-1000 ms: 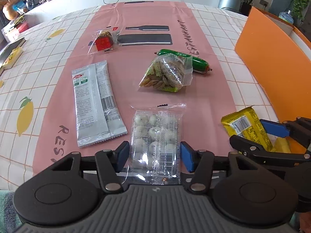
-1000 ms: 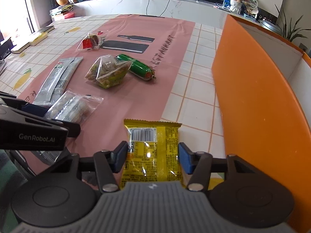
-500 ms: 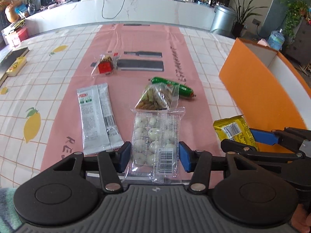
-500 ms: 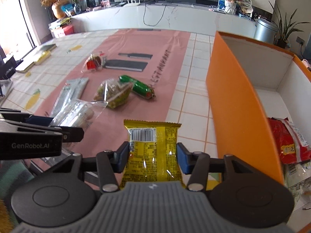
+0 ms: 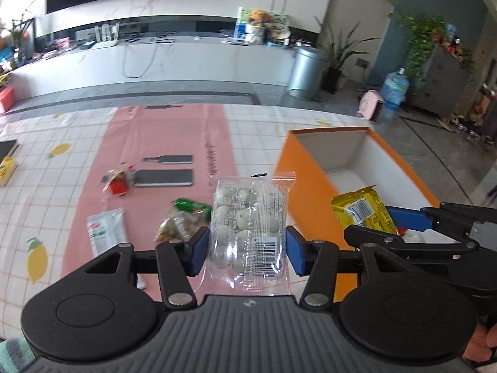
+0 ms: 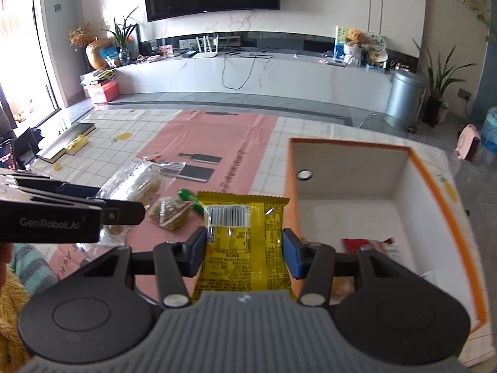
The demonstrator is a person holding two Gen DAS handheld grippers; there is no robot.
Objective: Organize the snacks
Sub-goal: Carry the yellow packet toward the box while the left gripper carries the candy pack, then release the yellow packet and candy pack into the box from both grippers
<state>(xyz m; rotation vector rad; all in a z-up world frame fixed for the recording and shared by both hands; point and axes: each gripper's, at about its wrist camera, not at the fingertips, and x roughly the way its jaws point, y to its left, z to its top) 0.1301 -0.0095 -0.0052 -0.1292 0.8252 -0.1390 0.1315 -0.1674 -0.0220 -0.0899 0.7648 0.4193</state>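
Already both jaws are clamped: right gripper [image 6: 243, 255] holds the yellow packet [image 6: 243, 242] just beside the orange box [image 6: 348, 168]; left gripper [image 5: 247, 248] carries the clear pack [image 5: 248, 230] farther off.

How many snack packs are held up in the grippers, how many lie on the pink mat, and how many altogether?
Held in grippers: 2, a clear pack of white balls and a yellow foil packet.
On the pink mat: 4, a red-filled clear bag, a white sachet, a green sausage and a clear cracker bag.
Total: 6.
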